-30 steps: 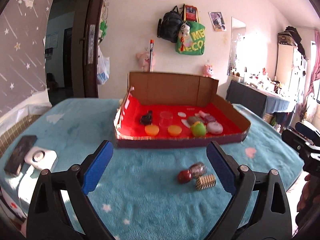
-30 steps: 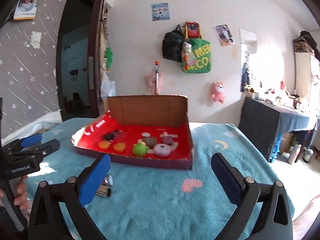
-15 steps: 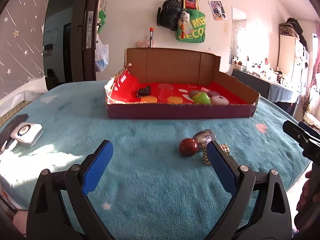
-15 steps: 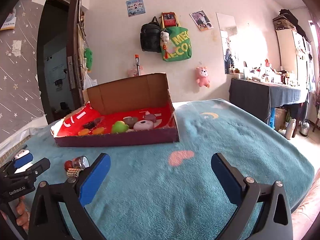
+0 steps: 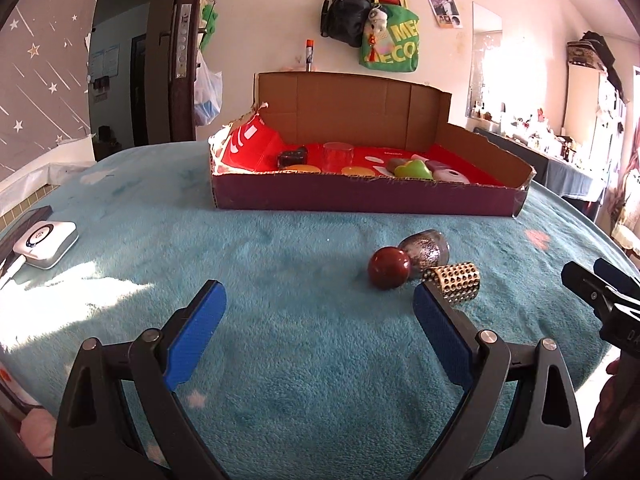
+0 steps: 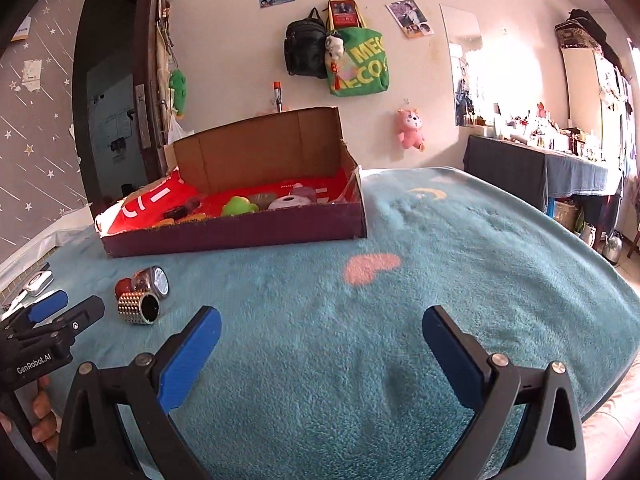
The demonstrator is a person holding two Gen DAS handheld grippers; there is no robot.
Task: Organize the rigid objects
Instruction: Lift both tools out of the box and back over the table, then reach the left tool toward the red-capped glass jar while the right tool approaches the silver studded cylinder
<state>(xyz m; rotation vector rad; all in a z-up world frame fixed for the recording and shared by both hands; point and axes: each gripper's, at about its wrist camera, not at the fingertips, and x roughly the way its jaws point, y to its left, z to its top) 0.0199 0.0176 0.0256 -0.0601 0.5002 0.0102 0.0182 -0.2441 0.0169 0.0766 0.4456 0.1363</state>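
Observation:
Three loose items lie together on the teal blanket: a red ball (image 5: 389, 267), a mottled silver jar (image 5: 426, 249) on its side, and a gold studded cylinder (image 5: 456, 282). My left gripper (image 5: 317, 292) is open just in front of them; its right fingertip overlaps the studded cylinder's near edge. Behind stands a cardboard box (image 5: 360, 200) with a red floor that holds several small objects. In the right wrist view the studded cylinder (image 6: 138, 308), jar (image 6: 154, 279) and ball (image 6: 123, 286) sit far left, next to the left gripper (image 6: 60, 312). My right gripper (image 6: 321, 316) is open over bare blanket.
A white device (image 5: 46, 238) rests at the blanket's left edge beside a dark flat object. A pink heart patch (image 6: 372, 266) marks the blanket in front of the box (image 6: 240, 234). A dark-draped cabinet (image 6: 560, 168) stands at the right beyond the bed's edge.
Both grippers have dropped lower toward the blanket and stayed open. The left one has come closer to the three loose items, which now look larger.

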